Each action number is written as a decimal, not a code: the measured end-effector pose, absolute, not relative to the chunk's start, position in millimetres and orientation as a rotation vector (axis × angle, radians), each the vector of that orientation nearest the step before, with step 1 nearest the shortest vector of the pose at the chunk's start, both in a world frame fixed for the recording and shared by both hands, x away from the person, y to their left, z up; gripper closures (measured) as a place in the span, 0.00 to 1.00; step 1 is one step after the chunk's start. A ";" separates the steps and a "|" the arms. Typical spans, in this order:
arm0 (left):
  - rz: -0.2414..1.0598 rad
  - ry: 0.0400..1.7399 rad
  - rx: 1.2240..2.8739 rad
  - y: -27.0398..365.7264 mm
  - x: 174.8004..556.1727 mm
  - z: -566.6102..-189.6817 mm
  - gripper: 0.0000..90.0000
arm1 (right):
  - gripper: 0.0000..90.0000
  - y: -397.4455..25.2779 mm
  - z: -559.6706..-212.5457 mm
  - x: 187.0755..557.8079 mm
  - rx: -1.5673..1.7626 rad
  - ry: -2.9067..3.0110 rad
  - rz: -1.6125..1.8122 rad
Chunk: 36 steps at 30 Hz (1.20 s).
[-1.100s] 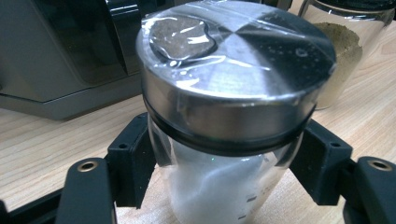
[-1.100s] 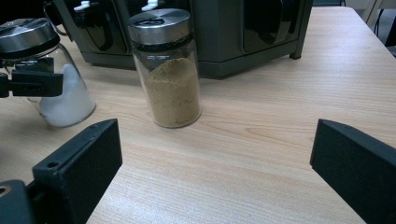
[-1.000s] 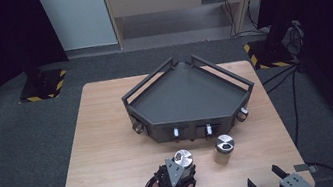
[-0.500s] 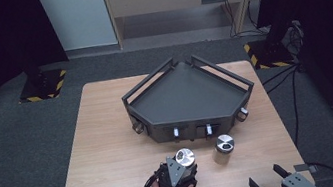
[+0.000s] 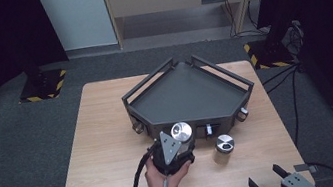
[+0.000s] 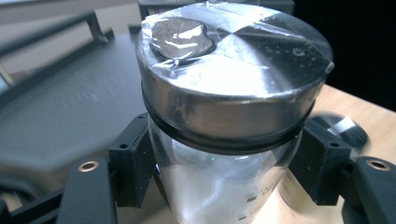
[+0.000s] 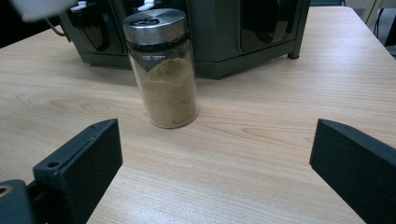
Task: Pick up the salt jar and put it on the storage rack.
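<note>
Carrying step, by the look of it: left gripper (image 5: 175, 147) pinching a glass spice jar (image 6: 229, 93) just under its steel lid, lifted off the wooden table (image 5: 105, 133) and held short of the dark corner shelf (image 5: 185, 95). Both pads (image 6: 135, 158) pressed against the glass, one on either side, right below the black ring beneath the lid. White powder inside, level hard to read through the glare. Jar upright between the jaws, lid above the fingertips and nearly touching the camera.

Next move, probably: forward and up over the shelf's near rail, then down onto its flat grey deck, directly ahead of the gripper. Calls for enough height to clear the rail, and for keeping the jar upright until its base sits flat before letting go. Grip high on smooth glass, so a slip or a swing at the bottom seems the thing to guard against.

Right gripper (image 5: 270, 186) idle near the table's front edge, jaws spread wide with nothing between them. Second jar (image 7: 163, 70), filled partway with tan powder, standing ahead of those jaws and slightly to their left, well apart from both, just in front of the shelf's front wall. Likely the next one to fetch.
</note>
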<state>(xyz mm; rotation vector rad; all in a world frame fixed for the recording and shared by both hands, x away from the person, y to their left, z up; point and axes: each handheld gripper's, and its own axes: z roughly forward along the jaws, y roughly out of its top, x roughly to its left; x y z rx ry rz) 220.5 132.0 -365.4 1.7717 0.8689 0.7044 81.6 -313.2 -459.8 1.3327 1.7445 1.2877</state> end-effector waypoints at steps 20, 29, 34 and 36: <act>0.823 1.014 1.795 87.5 350.1 -329.2 0.34 | 0.03 -317.1 -461.0 85.7 1.348 1.750 1.305; 0.817 1.141 1.790 80.1 378.5 -339.0 0.34 | 0.03 -318.6 -461.2 85.6 1.343 1.748 1.307; 0.806 1.154 1.776 81.6 380.7 -341.1 0.34 | 0.03 -318.5 -461.4 86.0 1.336 1.755 1.313; 0.807 1.153 1.776 81.5 380.6 -341.6 0.33 | 0.03 -318.4 -461.4 86.2 1.336 1.756 1.313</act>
